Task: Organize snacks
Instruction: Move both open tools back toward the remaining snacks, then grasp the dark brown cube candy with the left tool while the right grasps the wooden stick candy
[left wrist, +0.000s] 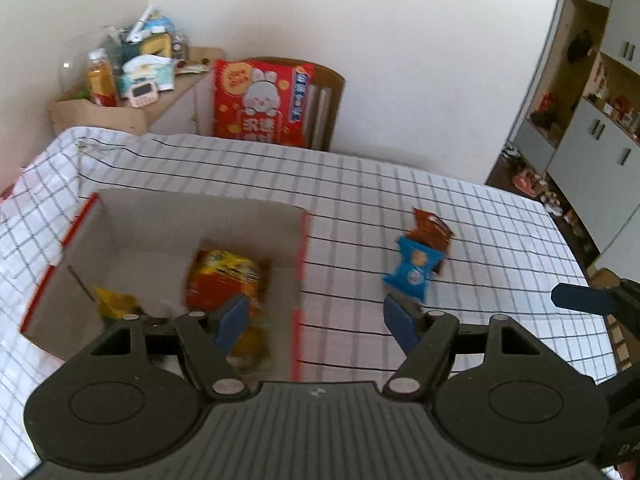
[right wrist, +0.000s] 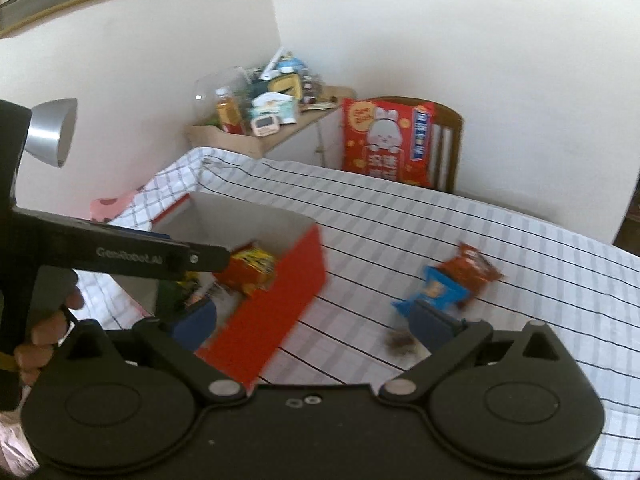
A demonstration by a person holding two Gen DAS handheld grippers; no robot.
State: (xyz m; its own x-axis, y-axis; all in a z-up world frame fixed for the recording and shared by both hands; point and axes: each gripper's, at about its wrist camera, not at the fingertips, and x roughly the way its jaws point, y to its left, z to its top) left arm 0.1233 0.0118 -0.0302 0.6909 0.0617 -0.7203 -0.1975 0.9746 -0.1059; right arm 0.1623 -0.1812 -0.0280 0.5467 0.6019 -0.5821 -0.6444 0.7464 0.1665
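Note:
An open cardboard box [left wrist: 168, 220] with red outer walls [right wrist: 280, 312] stands on the checked tablecloth. An orange-yellow snack pack [left wrist: 224, 276] [right wrist: 252, 266] and a small yellow pack [left wrist: 114, 302] lie inside it. To its right on the cloth, a blue snack pack [left wrist: 414, 270] [right wrist: 436, 292] overlaps a brown one [left wrist: 432, 228] [right wrist: 478, 266]. My left gripper [left wrist: 316, 320] hovers over the box's right wall, open and empty. My right gripper [right wrist: 316, 324] is open wide, one finger over the box, the other just in front of the blue pack, holding nothing.
A wooden chair [left wrist: 328, 92] with a big red rabbit-print bag [left wrist: 260, 104] stands behind the table. A cluttered side shelf [left wrist: 132, 76] is at the back left and cabinets [left wrist: 592, 120] at the right. A person's hand [right wrist: 44, 336] grips the left tool. Dark crumbs [right wrist: 400, 342] lie on the cloth.

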